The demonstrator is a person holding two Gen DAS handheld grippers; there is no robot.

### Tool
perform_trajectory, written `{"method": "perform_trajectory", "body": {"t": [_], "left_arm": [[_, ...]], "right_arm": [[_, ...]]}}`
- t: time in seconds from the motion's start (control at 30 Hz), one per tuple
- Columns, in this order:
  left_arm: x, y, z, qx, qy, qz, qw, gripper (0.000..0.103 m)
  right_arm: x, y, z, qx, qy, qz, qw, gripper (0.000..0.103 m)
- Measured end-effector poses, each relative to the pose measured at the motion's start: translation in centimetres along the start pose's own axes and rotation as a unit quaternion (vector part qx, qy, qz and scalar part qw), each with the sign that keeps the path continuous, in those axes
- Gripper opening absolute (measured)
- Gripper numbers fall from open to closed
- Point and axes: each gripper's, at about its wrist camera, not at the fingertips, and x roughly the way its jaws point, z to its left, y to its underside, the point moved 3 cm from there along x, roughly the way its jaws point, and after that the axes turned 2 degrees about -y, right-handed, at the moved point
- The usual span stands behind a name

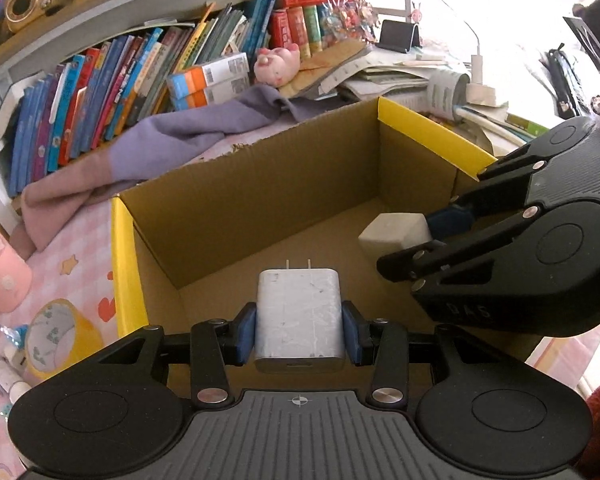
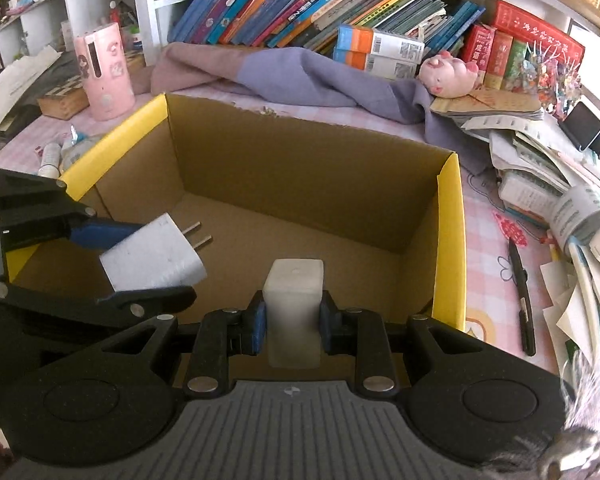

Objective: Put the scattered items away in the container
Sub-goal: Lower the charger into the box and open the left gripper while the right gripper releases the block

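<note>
The table (image 2: 488, 216) has a pink checked cover and is full of stuff, so a big box (image 1: 260, 184) sits in the middle to take the loose things. The box is open on top and looks empty inside, so there is lots of room. Both grippers point down into it, side by side, because each one carries a thing to drop in. The left gripper (image 1: 300, 330) has its jaws shut on a white charger (image 1: 300, 316), pinched by its flat sides with the prongs pointing away, so it cannot slip. The right gripper (image 2: 292, 320) has its jaws shut on a small white block (image 2: 294, 300), which may be an eraser. Both things hang over the box floor and do not touch it yet. A roll of yellow tape (image 1: 58, 338) and a black pen (image 2: 522, 300) lie outside the box, so I think there is more to tidy.
</note>
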Motion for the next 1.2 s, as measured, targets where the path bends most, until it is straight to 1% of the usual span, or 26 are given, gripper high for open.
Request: {"method": "perform_trajectory", "body": {"t": [0.1,0.23,0.27,0.33,0.37,0.4,0.47,0.67,0.77,0.87,0.93,1.03,1.2], "left_arm": [[0.0,0.1,0.0,-0.007,-0.002,0.002,1.0000,0.042],[-0.5,-0.1,-0.1,-0.008,-0.015,-0.009,0.9998,0.044],[-0.7,-0.1,-0.1,-0.009,-0.018,-0.012,0.9997,0.046],[-1.0,-0.2,0.0,-0.015,-0.021,-0.019,0.9995,0.053],[-1.2,-0.2,0.0,-0.018,-0.022,-0.024,0.9993,0.058],[-1.4,-0.3,0.0,-0.021,-0.022,-0.029,0.9991,0.059],[-2.0,-0.4,0.0,-0.025,-0.025,-0.040,0.9985,0.060],[-3.9,-0.7,0.1,-0.042,-0.037,-0.071,0.9959,0.066],[-4.9,-0.6,0.3,-0.051,-0.040,-0.086,0.9942,0.067],[-5.9,-0.5,0.4,-0.061,-0.043,-0.100,0.9922,0.071],[-6.7,-0.4,0.6,-0.062,-0.051,-0.114,0.9902,0.072],[-8.2,0.0,0.6,-0.059,-0.065,-0.140,0.9862,0.077],[-9.7,0.3,0.9,-0.061,-0.060,-0.167,0.9823,0.078]], "right_arm": [[0.0,0.1,0.0,0.000,-0.002,0.001,1.000,0.024],[-0.2,0.1,-0.1,-0.002,-0.002,-0.004,1.000,0.025],[-0.3,0.1,-0.2,-0.002,-0.001,-0.008,1.000,0.027],[-0.6,0.0,-0.3,0.002,-0.003,-0.015,1.000,0.027],[-0.9,-0.1,-0.4,0.005,-0.005,-0.022,1.000,0.029],[-1.2,-0.1,-0.5,0.009,-0.009,-0.030,0.999,0.031],[-1.9,-0.3,-0.6,0.014,-0.014,-0.046,0.999,0.041],[-3.7,-0.5,-0.6,0.020,-0.007,-0.082,0.996,0.041],[-4.7,-0.4,-0.5,0.025,-0.002,-0.100,0.995,0.041],[-5.7,-0.3,-0.3,0.030,0.006,-0.118,0.993,0.042],[-6.3,-0.1,-0.2,0.035,0.015,-0.130,0.991,0.043],[-7.6,0.4,-0.1,0.044,0.033,-0.152,0.987,0.047],[-9.4,1.1,0.3,0.061,0.057,-0.177,0.981,0.049]]}}
